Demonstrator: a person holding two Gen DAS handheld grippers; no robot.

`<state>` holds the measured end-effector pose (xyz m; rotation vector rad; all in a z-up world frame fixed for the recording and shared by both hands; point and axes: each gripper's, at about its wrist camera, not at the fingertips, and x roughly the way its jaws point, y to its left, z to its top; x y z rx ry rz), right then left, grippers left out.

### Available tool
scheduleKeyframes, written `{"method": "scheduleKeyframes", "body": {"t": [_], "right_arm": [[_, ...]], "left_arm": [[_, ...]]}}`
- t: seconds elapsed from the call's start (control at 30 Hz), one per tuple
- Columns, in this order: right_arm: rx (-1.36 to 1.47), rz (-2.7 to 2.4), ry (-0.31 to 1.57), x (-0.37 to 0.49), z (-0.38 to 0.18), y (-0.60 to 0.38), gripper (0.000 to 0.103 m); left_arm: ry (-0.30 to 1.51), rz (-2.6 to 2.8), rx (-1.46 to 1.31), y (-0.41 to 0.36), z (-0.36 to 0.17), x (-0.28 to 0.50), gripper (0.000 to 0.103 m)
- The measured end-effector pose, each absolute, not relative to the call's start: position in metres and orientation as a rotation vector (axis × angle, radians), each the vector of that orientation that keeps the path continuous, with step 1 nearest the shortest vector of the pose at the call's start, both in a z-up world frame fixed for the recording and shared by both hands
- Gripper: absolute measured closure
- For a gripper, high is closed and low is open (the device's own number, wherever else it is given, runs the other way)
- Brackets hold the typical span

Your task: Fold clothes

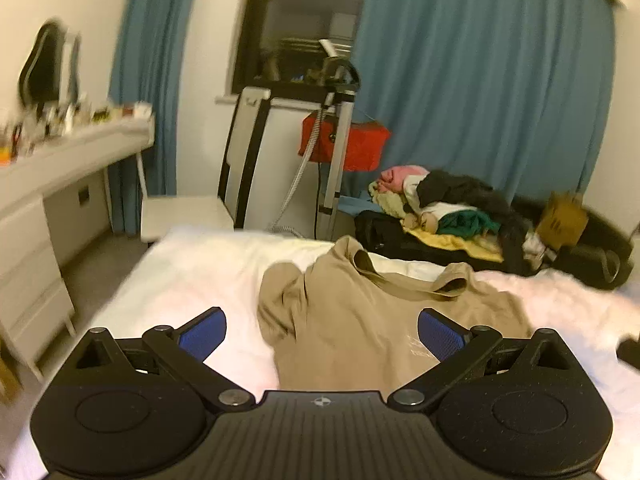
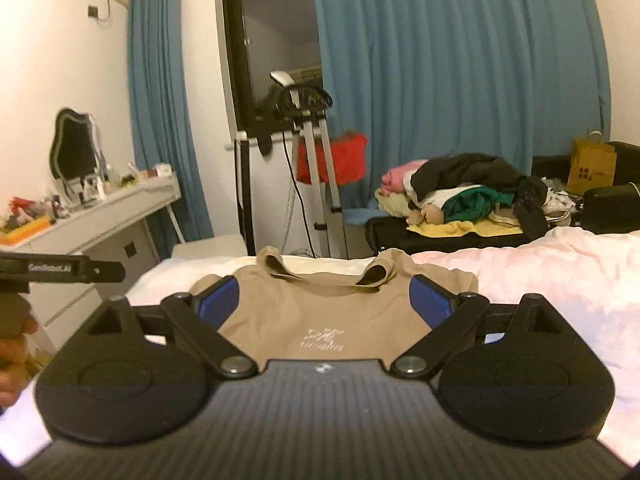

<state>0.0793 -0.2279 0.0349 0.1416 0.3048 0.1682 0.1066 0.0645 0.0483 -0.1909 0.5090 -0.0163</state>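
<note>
Tan shirt (image 2: 320,312) laid on white bed (image 2: 560,280), collar away from cameras, one side bunched, left tongs (image 1: 322,334) wide open above it, right tongs (image 2: 324,300) wide open, both gripping nothing

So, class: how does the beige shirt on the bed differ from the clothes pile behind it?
The beige shirt is one garment, spread on the white bed; the clothes pile is many garments, heaped. The shirt is one colour; the pile mixes pink, black, green and yellow. Neither is folded.
</note>
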Motion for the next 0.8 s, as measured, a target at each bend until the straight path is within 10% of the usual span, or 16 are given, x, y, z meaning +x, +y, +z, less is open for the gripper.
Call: {"method": "scheduleKeyframes", "body": {"t": [0.8], "right_arm": [[0.473,0.162,0.485,0.100,-0.097,-0.260,0.042]], "left_arm": [[0.651,0.108,-0.765,0.162,-0.102,0.243,0.052]]}}
